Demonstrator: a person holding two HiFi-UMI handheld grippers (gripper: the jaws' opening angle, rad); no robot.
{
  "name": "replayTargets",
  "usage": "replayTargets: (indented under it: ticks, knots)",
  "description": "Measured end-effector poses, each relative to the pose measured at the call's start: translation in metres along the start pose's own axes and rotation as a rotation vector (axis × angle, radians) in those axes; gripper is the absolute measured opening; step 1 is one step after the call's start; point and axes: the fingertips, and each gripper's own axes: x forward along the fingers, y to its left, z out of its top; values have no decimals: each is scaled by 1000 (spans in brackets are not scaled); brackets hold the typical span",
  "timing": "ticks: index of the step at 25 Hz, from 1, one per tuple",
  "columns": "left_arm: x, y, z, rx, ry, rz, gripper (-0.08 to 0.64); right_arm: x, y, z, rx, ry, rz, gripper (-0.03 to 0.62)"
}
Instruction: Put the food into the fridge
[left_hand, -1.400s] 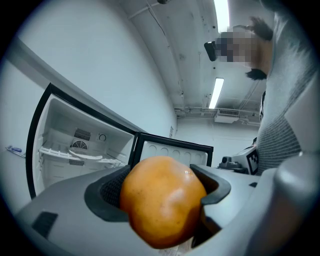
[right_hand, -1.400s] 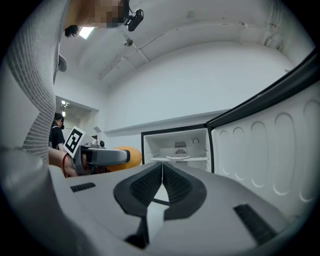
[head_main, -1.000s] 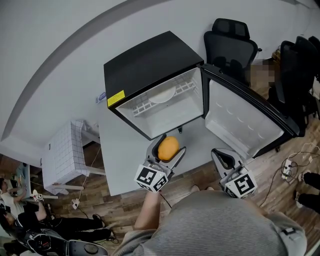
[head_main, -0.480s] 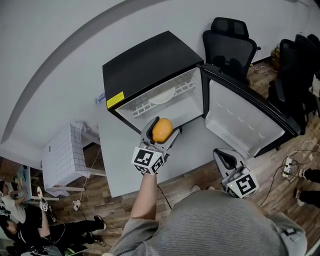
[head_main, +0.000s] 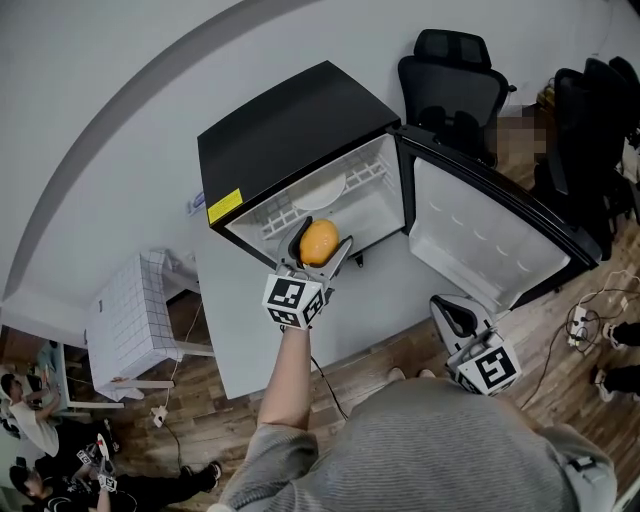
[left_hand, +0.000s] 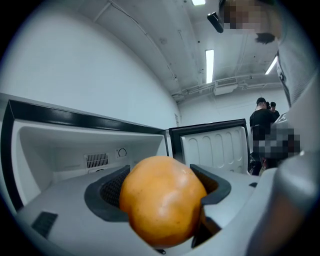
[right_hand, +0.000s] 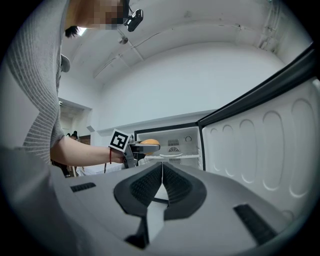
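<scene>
An orange fruit (head_main: 318, 242) sits between the jaws of my left gripper (head_main: 320, 228), which is shut on it at the mouth of the black mini fridge (head_main: 290, 130). In the left gripper view the orange (left_hand: 162, 200) fills the gap between the dark pads, with the white fridge interior (left_hand: 75, 150) behind it. The fridge door (head_main: 480, 240) stands wide open to the right. A white plate (head_main: 325, 192) lies on the wire shelf inside. My right gripper (head_main: 452, 315) hangs back near the door, its jaws shut together on nothing (right_hand: 161, 175). From there the orange (right_hand: 149, 143) shows at the fridge opening.
The fridge stands on a grey platform (head_main: 240, 330). A white tiled stand (head_main: 125, 310) is at the left. Black office chairs (head_main: 455, 70) stand behind the door. Cables and a power strip (head_main: 580, 325) lie on the wooden floor at the right.
My left gripper has carried the orange forward, from over the grey platform to the fridge's opening. The right gripper has stayed where it was.
</scene>
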Motion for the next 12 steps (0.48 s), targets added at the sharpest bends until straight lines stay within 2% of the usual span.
replayTargets:
  ticks: [12]
  knots:
    - [27,37,-5,47,57,35,374,6,-3,-6,9,10,-13,14]
